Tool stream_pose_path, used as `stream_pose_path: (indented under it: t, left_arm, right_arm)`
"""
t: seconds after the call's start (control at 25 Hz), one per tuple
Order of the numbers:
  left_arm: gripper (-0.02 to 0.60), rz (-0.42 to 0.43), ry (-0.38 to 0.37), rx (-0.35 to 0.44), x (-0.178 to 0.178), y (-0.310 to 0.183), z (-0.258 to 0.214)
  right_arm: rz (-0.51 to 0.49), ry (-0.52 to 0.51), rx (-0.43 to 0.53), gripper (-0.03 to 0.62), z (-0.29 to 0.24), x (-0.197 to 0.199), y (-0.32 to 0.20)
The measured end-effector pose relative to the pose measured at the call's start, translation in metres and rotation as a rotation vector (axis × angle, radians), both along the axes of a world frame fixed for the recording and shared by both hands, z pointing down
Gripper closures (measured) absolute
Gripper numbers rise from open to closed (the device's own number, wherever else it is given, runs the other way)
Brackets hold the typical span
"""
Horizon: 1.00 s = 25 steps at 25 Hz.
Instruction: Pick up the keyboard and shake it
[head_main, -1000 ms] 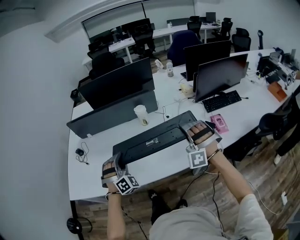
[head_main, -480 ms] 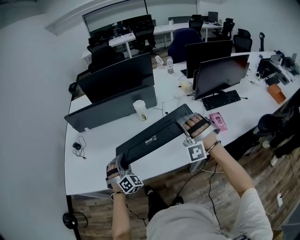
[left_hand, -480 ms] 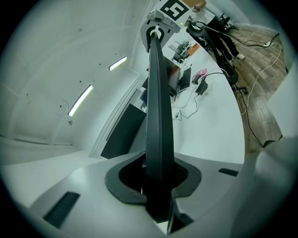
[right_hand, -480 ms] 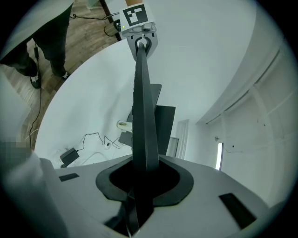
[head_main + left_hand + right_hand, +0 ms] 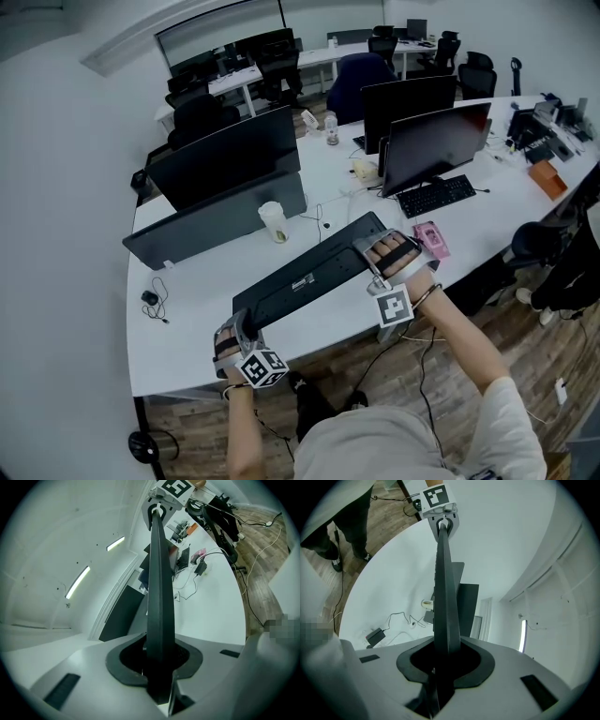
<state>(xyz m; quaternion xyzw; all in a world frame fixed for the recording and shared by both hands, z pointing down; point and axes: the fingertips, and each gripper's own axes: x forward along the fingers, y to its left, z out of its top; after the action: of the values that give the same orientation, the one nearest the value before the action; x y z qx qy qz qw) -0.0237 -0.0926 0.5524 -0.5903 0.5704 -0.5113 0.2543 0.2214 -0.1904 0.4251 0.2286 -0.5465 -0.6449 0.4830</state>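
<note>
**Holding keyboard at both ends over the near desk edge**

Left gripper (image 5: 242,330): jaws closed on the near-left end of the black keyboard (image 5: 309,275). In the left gripper view the board runs edge-on straight out from between the pads. Marker cube faces the head camera.

Right gripper (image 5: 379,265): jaws clamped on the far-right end, with the hand (image 5: 394,253) on top. The right gripper view shows the same thin edge seated between the pads.

Keyboard: slanted across the head view, left end nearer, above the front part of the white desk (image 5: 187,319). Its upward face is flat with a small pale label. Both gripper views show the desk off to one side of it.

Behind it: paper cup (image 5: 273,221), pink object (image 5: 431,238) just beside the right hand, second keyboard (image 5: 436,196).

Farther back: dark monitors (image 5: 225,164), then rows of desks and office chairs (image 5: 281,56).
</note>
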Motion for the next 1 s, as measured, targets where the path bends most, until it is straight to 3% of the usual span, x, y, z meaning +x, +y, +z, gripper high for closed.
stream_pose_path:
  t: [0.24, 0.56, 0.72, 0.84, 1.0]
  left_arm:
    - [0.488, 0.038, -0.09, 0.01, 0.003, -0.01, -0.026]
    - [0.483, 0.131, -0.282, -0.003, 0.005, -0.027, -0.07]
    - [0.476, 0.198, -0.426, -0.01, 0.016, -0.036, -0.104]
    - [0.471, 0.218, -0.587, -0.024, 0.021, -0.041, -0.13]
    - [0.468, 0.242, -0.548, -0.059, 0.021, -0.042, -0.127]
  right_arm:
    - [0.065, -0.059, -0.085, 0.48, 0.025, 0.022, -0.003]
    - [0.122, -0.244, -0.133, 0.48, 0.047, 0.038, 0.0]
    - [0.168, -0.377, -0.195, 0.477, 0.072, 0.049, 0.008]
    - [0.197, -0.389, -0.227, 0.467, 0.092, 0.051, 0.017]
    - [0.188, -0.374, -0.254, 0.464, 0.099, 0.047, 0.023]
